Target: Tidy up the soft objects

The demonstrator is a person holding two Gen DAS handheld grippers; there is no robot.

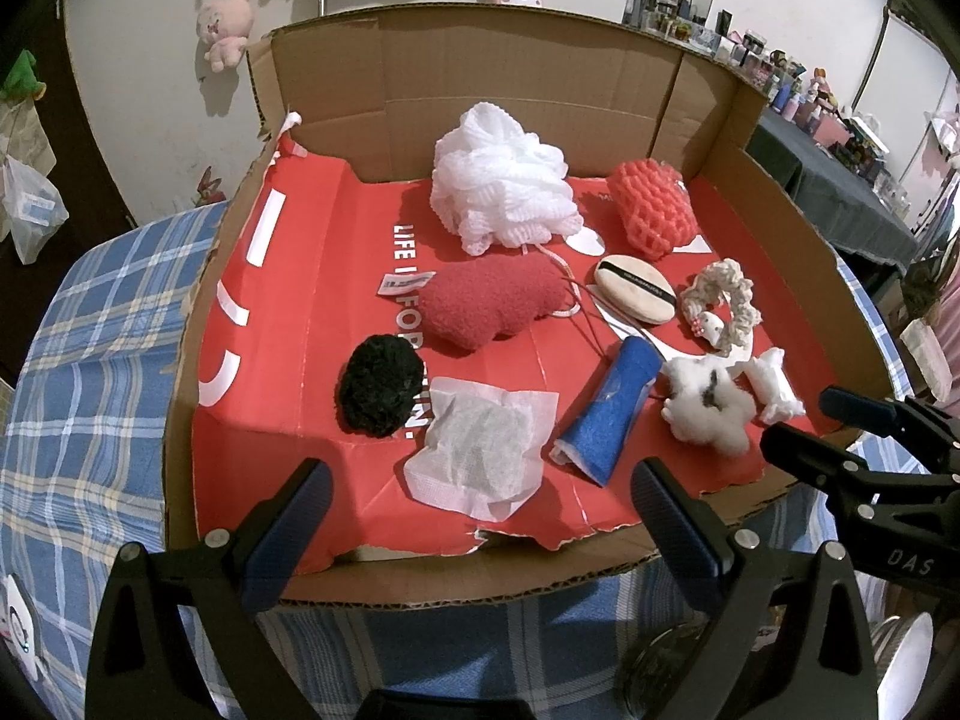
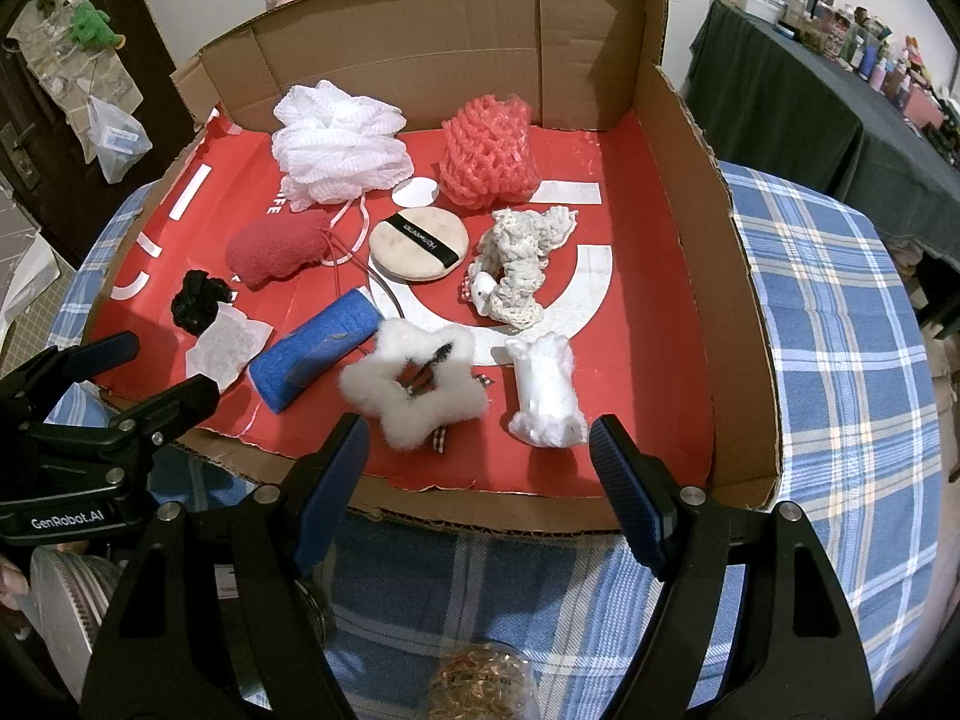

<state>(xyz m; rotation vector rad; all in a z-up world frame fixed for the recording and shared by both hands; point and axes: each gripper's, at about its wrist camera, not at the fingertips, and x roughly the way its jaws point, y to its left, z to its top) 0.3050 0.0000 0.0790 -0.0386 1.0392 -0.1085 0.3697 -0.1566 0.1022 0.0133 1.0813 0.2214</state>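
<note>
Both open grippers, left gripper [image 1: 480, 516] and right gripper [image 2: 480, 468], hover seemingly short of the white gauze pad [image 1: 480, 450].

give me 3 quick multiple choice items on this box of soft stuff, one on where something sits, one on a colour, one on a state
1. The white mesh pouf lies:
A. at the box's back, left of the coral net sponge
B. outside the box
C. on the blue foam roll

2. The strap across the round powder puff is:
A. red
B. black
C. white

3. The right gripper is:
A. shut on the puff
B. shut, empty
C. open, holding nothing

Answers: 1 A, it lies by the rear wall beside the sponge. 2 B, a dark band crosses it. 3 C, fingers spread apart before the box.
</note>
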